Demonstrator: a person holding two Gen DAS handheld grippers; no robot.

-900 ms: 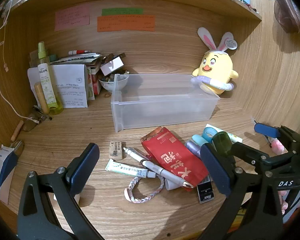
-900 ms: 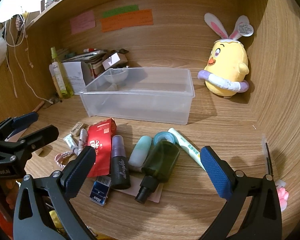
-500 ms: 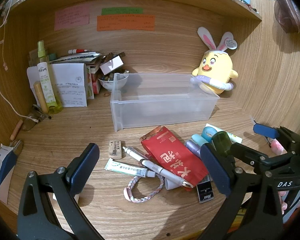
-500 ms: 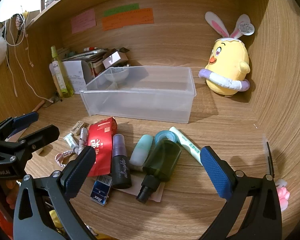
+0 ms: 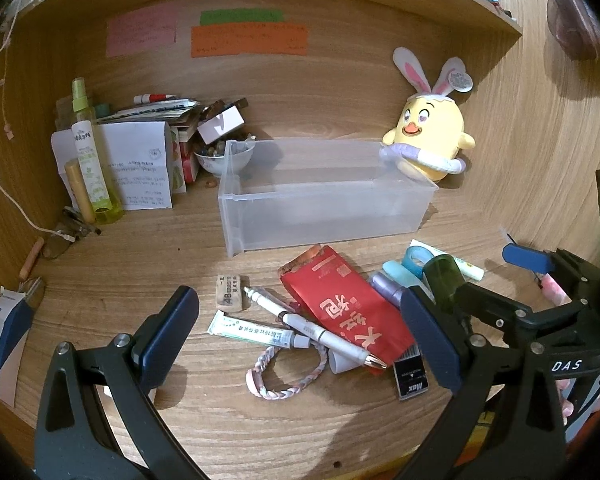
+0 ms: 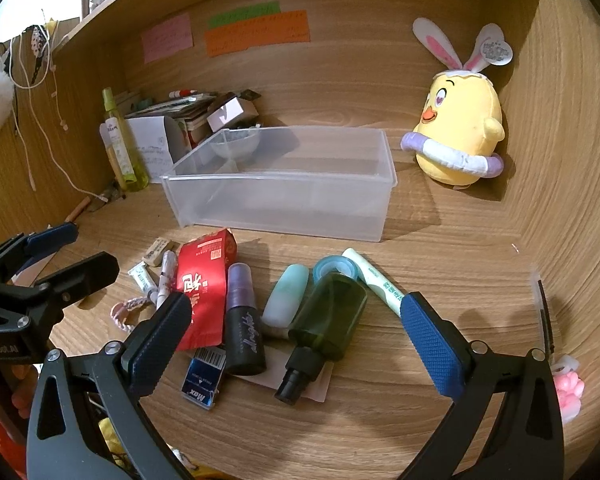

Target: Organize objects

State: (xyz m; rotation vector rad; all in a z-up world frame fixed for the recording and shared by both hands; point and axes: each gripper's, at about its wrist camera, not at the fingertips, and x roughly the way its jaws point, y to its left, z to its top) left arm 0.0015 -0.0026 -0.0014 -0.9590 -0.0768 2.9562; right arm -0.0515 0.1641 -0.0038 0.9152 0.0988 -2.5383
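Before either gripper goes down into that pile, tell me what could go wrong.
1. The dark green spray bottle lies against the mint tube and tape roll; the open right gripper could nudge them.
2. The white pen lies across the red packet and ointment tube; lifting one may drag the others.
3. The left gripper and right gripper sit close together and could collide.

Warm, even indoor light from above, soft shadows, sharp focus, strong fisheye bending, dark vignetted corners
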